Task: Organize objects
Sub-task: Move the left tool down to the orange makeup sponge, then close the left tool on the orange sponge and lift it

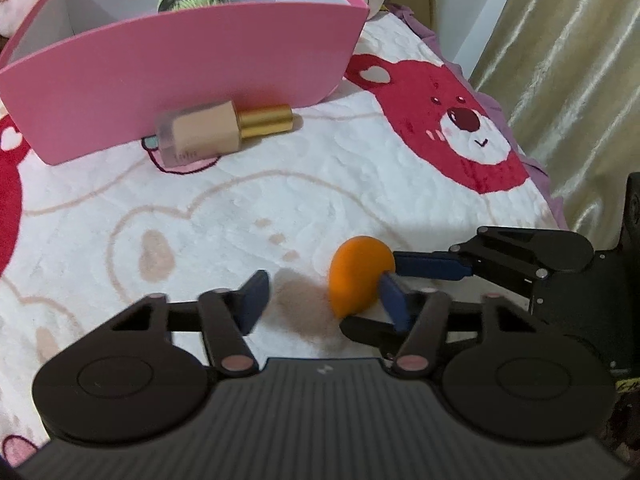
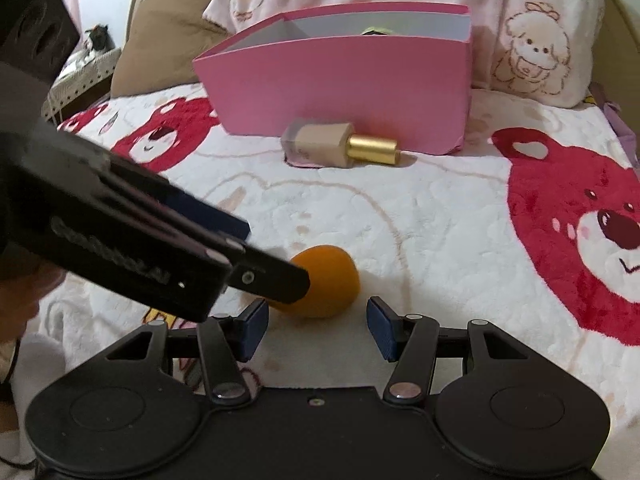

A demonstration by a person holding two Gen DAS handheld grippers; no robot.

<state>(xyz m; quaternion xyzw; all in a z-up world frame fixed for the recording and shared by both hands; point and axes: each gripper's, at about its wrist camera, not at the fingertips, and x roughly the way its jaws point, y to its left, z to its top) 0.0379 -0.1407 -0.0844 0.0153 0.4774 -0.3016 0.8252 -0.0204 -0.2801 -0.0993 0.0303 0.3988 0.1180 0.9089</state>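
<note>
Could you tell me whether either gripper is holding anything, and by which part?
Nothing is gripped. The orange egg-shaped makeup sponge lies on the bear-print blanket; the left gripper and right gripper are both open at it.

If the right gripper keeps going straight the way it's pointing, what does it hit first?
Most likely the orange sponge, lying on the blanket just ahead of the right gripper, roughly between its open jaws. The left gripper's finger already reaches the sponge's near side, so exact depth is unclear.
</note>
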